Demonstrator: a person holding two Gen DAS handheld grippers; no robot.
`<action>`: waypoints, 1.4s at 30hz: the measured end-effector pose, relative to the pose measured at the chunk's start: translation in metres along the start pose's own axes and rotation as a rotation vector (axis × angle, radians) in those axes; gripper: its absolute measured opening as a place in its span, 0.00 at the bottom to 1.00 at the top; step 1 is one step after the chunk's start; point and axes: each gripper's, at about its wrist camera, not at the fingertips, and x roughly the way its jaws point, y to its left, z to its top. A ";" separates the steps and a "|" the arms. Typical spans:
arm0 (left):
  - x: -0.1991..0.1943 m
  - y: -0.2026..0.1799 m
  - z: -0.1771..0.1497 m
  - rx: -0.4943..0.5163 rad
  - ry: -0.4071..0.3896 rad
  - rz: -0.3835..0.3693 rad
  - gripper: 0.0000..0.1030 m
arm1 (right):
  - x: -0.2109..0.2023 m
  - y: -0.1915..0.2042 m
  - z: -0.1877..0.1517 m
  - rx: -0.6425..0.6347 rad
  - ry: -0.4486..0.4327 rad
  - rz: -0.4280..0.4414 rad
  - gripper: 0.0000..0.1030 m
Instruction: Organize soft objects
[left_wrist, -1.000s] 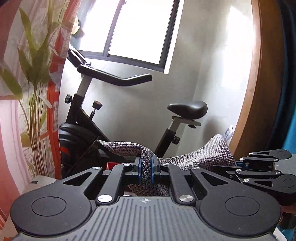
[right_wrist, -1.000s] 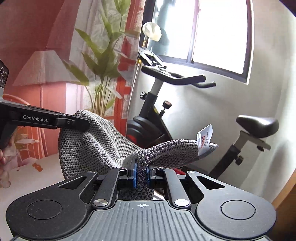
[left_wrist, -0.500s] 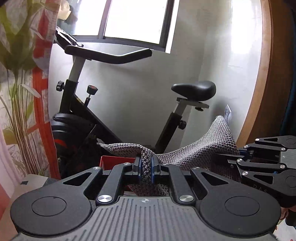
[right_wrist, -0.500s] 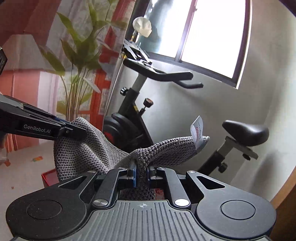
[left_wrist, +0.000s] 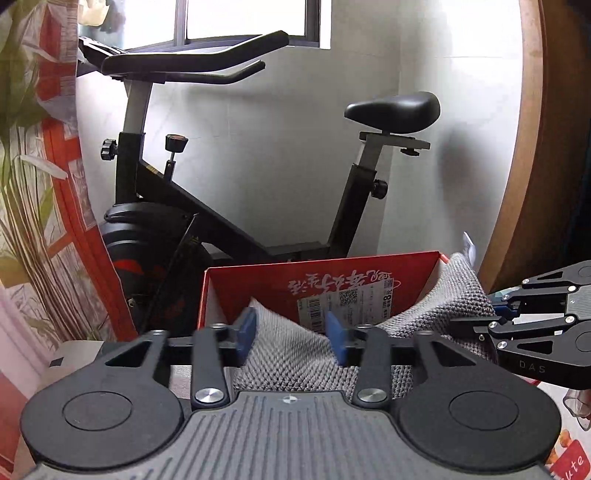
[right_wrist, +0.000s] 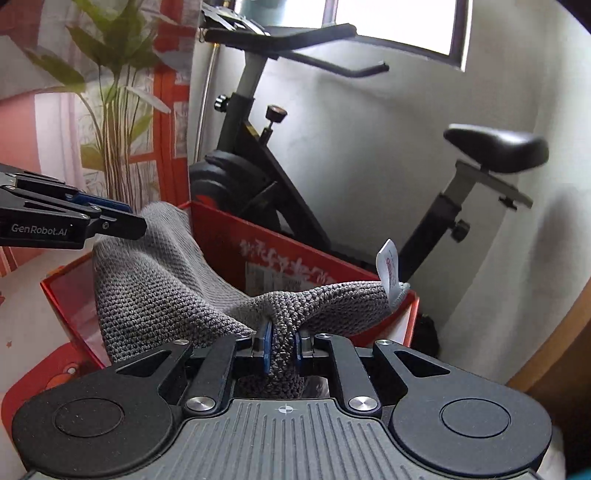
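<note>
Item: grey, coarse-knit cloth, thick and floppy, with a white sewn-in care tag at one corner. It hung draped into the open red cardboard box, one end sagging inside, the tagged end resting on the box's far right rim.

Left gripper: blue-padded fingers stood wide apart, the knit lying loose between them and not clamped.

Right gripper: fingers narrow, pinching a bunched fold of the knit.

Box: thin glossy card, straight walls, white printed lettering and a barcode label on the inner face.

Risks, as judged: with only one end held, the open weave could snag on a finger pad and drag back out when the gripper withdraws; the end on the rim could slide outside the box; the light card box could tip or shift if tugged.

Surroundings: black steel exercise bike with padded saddle stood behind; leaf-printed curtain at left.
</note>
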 end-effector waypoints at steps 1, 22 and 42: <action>-0.002 0.001 -0.001 0.005 -0.013 0.009 0.68 | 0.004 -0.002 -0.004 0.022 0.022 0.008 0.13; -0.067 0.004 0.022 -0.093 -0.028 0.090 1.00 | -0.050 -0.031 0.010 0.234 -0.035 0.008 1.00; -0.253 -0.047 0.022 -0.059 -0.125 0.235 1.00 | -0.221 0.023 0.030 0.247 -0.197 -0.020 1.00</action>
